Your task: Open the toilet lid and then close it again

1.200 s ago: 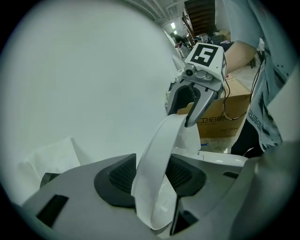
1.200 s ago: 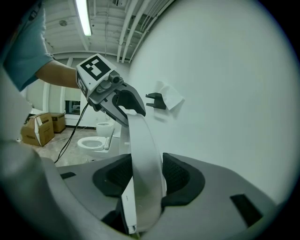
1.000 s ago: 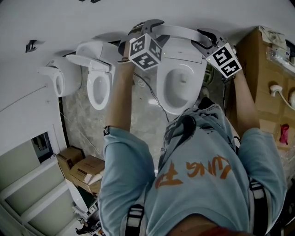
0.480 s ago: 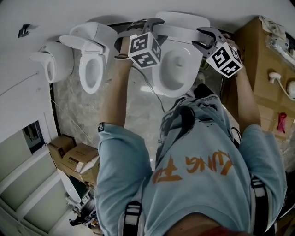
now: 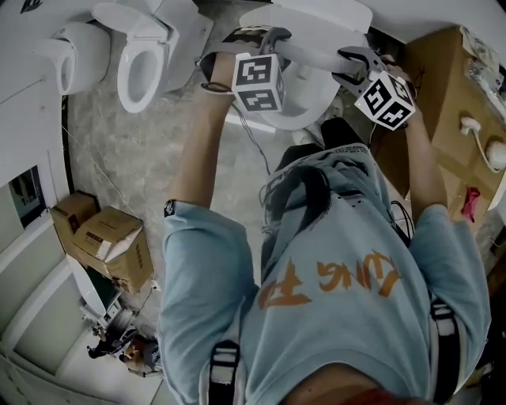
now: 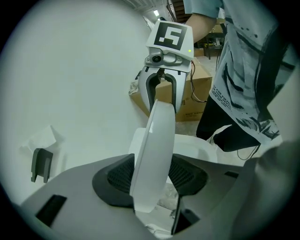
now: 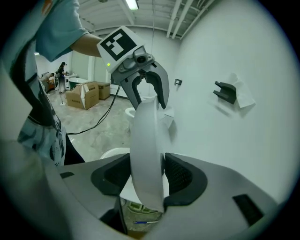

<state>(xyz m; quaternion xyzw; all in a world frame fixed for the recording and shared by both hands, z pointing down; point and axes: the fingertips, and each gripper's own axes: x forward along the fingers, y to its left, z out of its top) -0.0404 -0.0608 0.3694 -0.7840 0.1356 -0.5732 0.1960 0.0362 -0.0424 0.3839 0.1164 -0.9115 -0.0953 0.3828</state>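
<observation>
The white toilet lid [image 5: 316, 14] stands half lowered over the toilet bowl [image 5: 304, 107] at the top of the head view. My left gripper [image 5: 265, 35] grips the lid's left edge and my right gripper [image 5: 353, 63] its right edge. In the left gripper view the lid's rim [image 6: 157, 140] runs up between the dark pads of the left gripper [image 6: 152, 180], with the right gripper [image 6: 161, 93] clamped at its far end. The right gripper view mirrors this: the lid [image 7: 147, 140] sits in the right gripper [image 7: 147, 180], the left gripper [image 7: 147, 89] beyond. Both pairs of jaws have just been opening slightly, the lid still between them.
A second toilet [image 5: 142, 55] with its seat up stands to the left, another white fixture [image 5: 71, 55] beside it. Cardboard boxes [image 5: 103, 237] lie at the lower left, and a brown box [image 5: 443, 103] stands right of the toilet. A cable [image 5: 253, 142] trails on the floor. A dark bracket [image 7: 227, 91] hangs on the wall.
Both grippers have swung the lid forward and down from upright. It now hides most of the bowl that showed open before.
</observation>
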